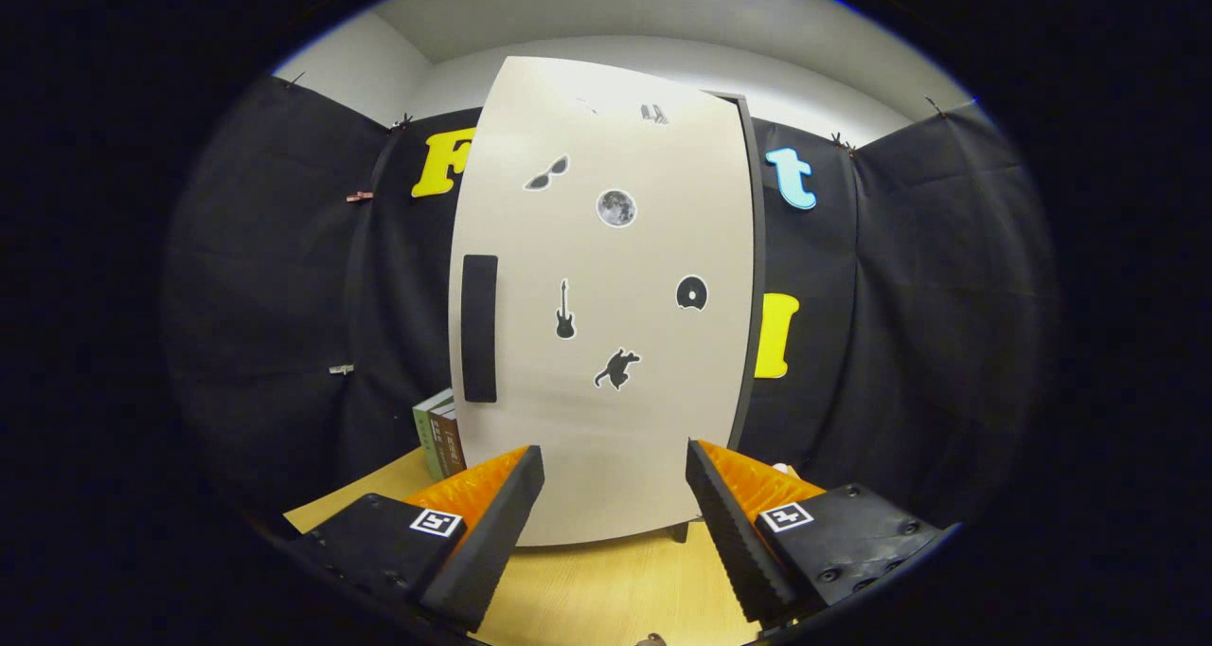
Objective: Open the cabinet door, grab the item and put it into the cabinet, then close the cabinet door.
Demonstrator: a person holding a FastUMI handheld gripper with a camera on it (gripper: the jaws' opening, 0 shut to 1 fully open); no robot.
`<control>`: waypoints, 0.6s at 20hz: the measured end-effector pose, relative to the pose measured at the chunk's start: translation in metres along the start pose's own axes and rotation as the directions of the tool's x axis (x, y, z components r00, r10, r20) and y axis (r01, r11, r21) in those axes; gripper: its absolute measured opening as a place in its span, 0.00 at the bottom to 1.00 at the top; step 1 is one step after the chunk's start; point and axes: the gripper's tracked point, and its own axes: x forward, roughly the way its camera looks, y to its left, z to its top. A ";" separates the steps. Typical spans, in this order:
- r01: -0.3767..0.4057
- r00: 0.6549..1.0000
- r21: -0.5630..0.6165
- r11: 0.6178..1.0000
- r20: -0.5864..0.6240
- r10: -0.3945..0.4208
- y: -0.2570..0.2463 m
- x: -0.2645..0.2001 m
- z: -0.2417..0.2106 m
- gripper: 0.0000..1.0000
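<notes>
Gripper (615, 466) faces the cabinet head-on. Fingers are spread wide apart with nothing between them; they grasp nothing and touch nothing.

Cabinet door (606, 305): pale, flat panel, standing upright just ahead of the fingers and filling the space beyond and between them. It looks closed, flush against the dark cabinet frame (755, 286), whose edge shows as a thin strip along the door's side beyond the right finger. A small dark foot shows under the door's lower edge, just beyond the right finger.

Handle (479, 328): dark vertical bar near the door's edge, above and beyond the left finger.

Stickers on the door face: sunglasses (547, 173), moon (616, 207), guitar (564, 311), a round dark shape (692, 293), and an animal silhouette (616, 368).

Books (441, 434): a few, standing upright beside the cabinet, just beyond the left fingertip, partly hidden behind the door's lower corner. Green and brown spines visible.

Table (606, 589): light wood surface beneath the fingers, carrying cabinet and books.

A small pale object shows just beyond the right finger, beside the cabinet; too little visible to identify.
</notes>
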 end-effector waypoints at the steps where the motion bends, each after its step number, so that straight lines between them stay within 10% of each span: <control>1: -0.003 1.000 0.016 1.000 0.003 0.003 0.000 -0.001 0.001 0.98; 12: 0.074 0.997 -0.008 0.997 -0.019 -0.074 -0.019 -0.001 -0.013 0.98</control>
